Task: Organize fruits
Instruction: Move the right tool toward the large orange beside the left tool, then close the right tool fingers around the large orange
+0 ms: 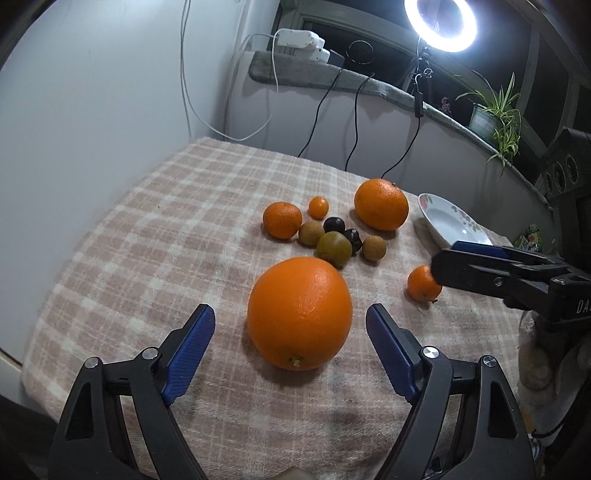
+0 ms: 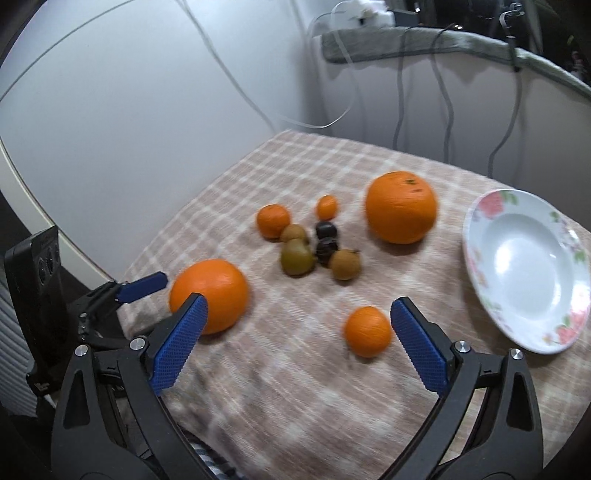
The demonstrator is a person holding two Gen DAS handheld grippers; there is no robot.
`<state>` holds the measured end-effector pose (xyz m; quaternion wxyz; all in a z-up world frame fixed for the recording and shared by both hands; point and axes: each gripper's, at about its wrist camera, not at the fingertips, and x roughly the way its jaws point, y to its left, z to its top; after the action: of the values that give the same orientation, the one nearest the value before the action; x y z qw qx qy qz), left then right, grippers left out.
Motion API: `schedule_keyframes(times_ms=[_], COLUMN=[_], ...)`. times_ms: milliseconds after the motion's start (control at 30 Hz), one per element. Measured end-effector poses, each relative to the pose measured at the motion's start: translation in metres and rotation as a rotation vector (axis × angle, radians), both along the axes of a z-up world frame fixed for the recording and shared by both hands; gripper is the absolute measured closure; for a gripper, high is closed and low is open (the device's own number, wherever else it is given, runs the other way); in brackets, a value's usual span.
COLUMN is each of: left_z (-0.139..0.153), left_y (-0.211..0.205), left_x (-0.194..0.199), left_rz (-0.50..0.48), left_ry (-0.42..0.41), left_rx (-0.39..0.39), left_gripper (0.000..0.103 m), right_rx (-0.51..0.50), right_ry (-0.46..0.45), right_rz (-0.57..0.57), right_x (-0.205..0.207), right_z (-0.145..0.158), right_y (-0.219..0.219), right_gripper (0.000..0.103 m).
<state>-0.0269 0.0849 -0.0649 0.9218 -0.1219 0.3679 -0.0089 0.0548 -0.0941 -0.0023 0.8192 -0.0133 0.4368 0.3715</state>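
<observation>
A big orange [image 1: 300, 313] lies on the checked cloth just ahead of my open left gripper [image 1: 290, 326], between its blue pads without touching; it also shows in the right wrist view [image 2: 210, 293]. A second big orange [image 1: 381, 204] [image 2: 400, 206] lies further back. A small mandarin [image 2: 368, 331] [image 1: 423, 283] lies close to the right pad of my open, empty right gripper [image 2: 299, 319]. A cluster of small oranges, brown-green fruits and dark fruits [image 1: 334, 238] [image 2: 310, 243] sits mid-table. A white floral plate [image 2: 528, 269] [image 1: 448, 225] lies at the right.
The checked cloth [image 1: 166, 229] covers the table, which ends at a white wall on the left. Cables hang behind it. A ring light [image 1: 439, 22] and a potted plant [image 1: 493, 114] stand on the back ledge.
</observation>
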Motion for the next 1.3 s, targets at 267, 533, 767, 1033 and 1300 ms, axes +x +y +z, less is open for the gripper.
schedule_keyframes(times_ms=[267,533,767,1033,1300], left_z=[-0.010,-0.015,-0.019,-0.023,-0.024], left_y=[0.003,0.007,0.007,0.006,0.005], left_x=[0.004,0.005,0.010,0.011,0.013], left_rz=[-0.012,-0.020,-0.037,-0.052,-0.056], left_ry=[0.025,0.036,0.050,0.055,0.056], left_rx=[-0.043,-0.082,-0.106,-0.125,-0.120], left_gripper=[0.019,0.022,0.031,0.037,0.038], right_rx=[0.008,0.038,0.049,0.058,0.089], right_ry=[0.080,0.191,0.236,0.279,0.332], right_rz=[0.081,0.141,0.180,0.209,0.245], right_x=[0.005,0.013,0.012,0.015,0.014], right_z=[-0.013,-0.030,-0.037,-0.045,-0.050], right_y=[0.031,0.055,0.071,0.080,0.084], right_gripper=[0.005,0.008,0.008,0.012,0.024])
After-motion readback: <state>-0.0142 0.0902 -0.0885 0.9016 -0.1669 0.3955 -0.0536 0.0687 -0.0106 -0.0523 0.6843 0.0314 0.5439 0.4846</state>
